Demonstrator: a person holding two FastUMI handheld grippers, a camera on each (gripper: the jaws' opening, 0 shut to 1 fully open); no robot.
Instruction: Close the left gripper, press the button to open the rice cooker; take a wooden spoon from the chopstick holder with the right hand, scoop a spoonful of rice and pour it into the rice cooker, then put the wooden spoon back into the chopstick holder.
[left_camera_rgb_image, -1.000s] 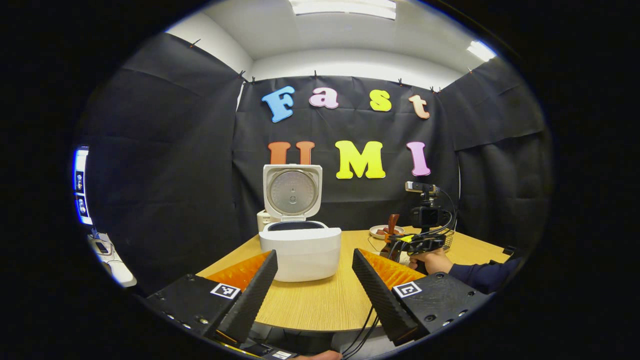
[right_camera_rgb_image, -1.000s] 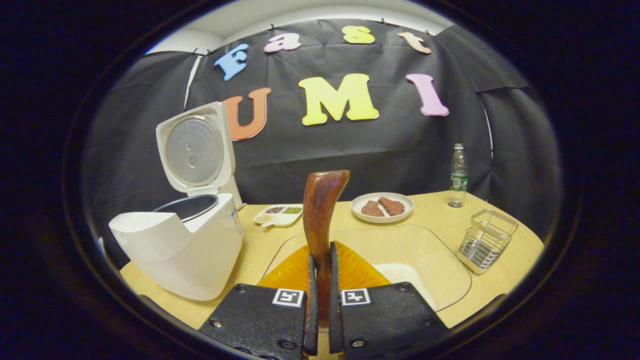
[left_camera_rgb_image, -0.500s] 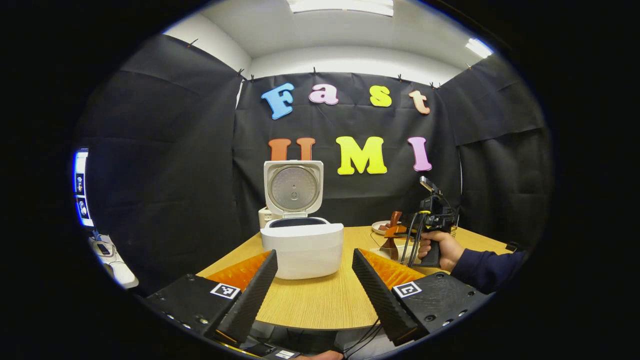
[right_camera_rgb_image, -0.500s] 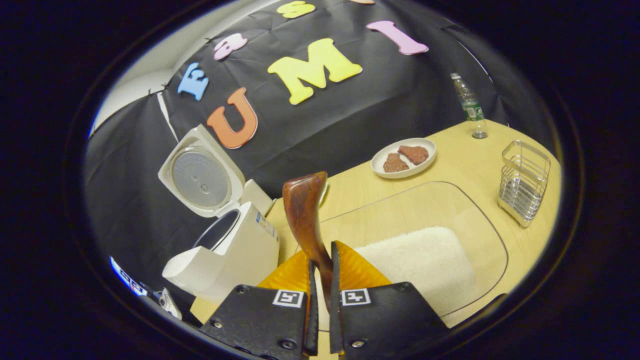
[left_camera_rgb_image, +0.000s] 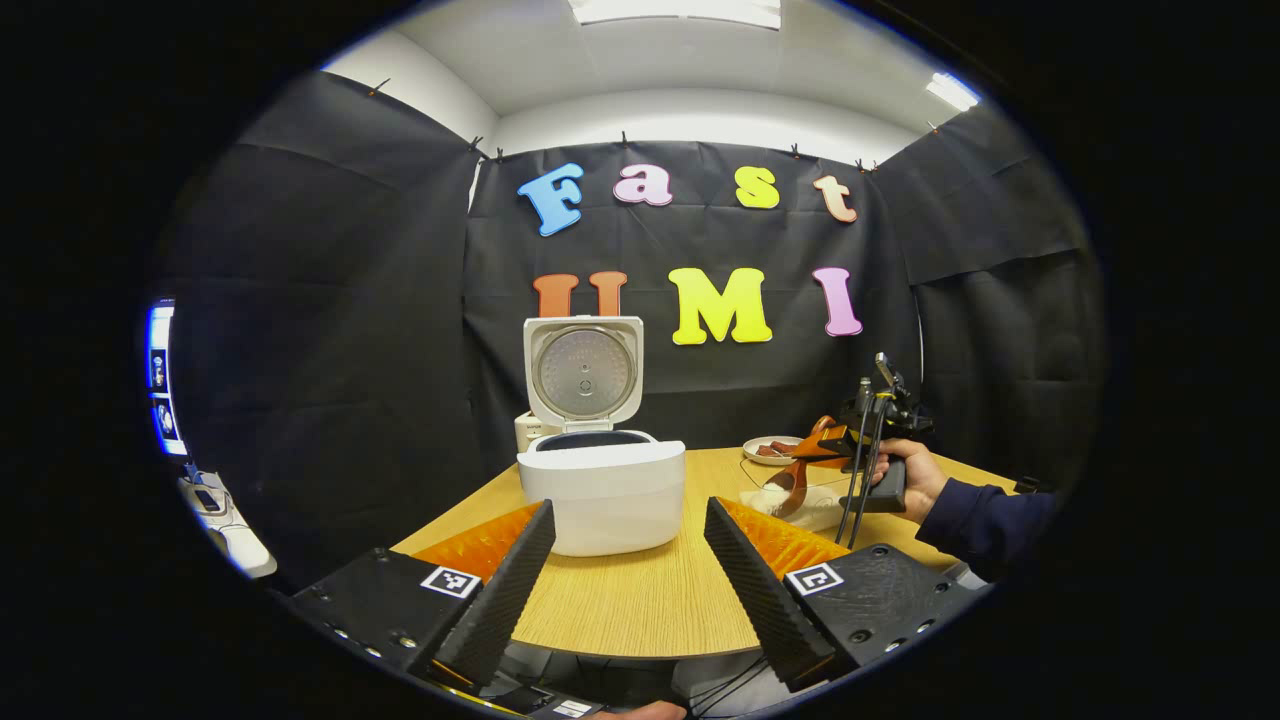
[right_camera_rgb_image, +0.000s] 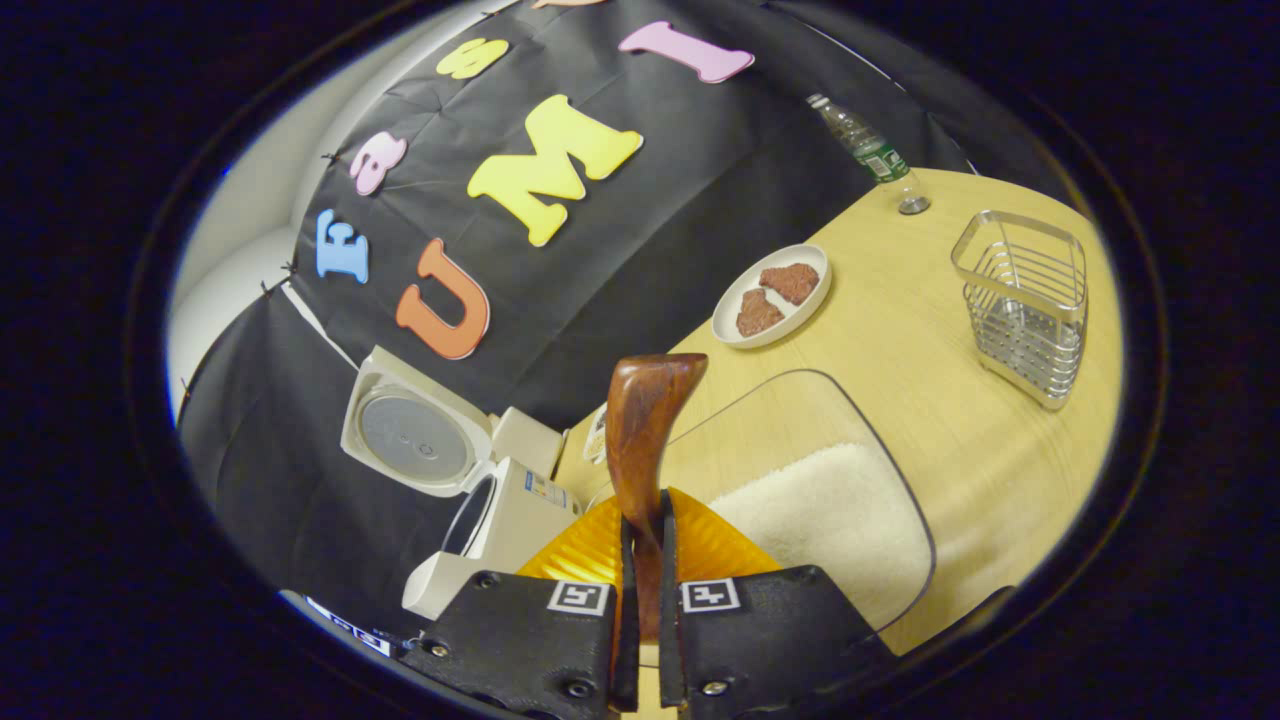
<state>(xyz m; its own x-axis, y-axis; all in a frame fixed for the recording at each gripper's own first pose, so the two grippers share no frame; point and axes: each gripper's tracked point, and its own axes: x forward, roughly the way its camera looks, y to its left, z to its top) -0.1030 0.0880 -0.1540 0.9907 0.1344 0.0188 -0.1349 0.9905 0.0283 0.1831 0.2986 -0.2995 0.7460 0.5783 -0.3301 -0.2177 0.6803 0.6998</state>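
Clearly we are at the scooping step: the rice cooker (left_camera_rgb_image: 601, 485) stands at the far left of the table (left_camera_rgb_image: 650, 600) with its lid upright, so the button press looks done, and the chopstick holder (right_camera_rgb_image: 1025, 303) sits well apart at the right. Our right gripper (right_camera_rgb_image: 640, 600) has its fingers pressed together on the handle of the wooden spoon (right_camera_rgb_image: 640, 430); in the left gripper view the spoon's bowl dips at the rice (right_camera_rgb_image: 830, 510) in the clear tray (right_camera_rgb_image: 905, 500), though we cannot tell whether any is on it. Our left gripper (left_camera_rgb_image: 625, 560) waits at the near edge, its fingers spread wide and gripping nothing. Next, we judge, the spoon must come up level, travel left above the open pot and tip there without spilling.
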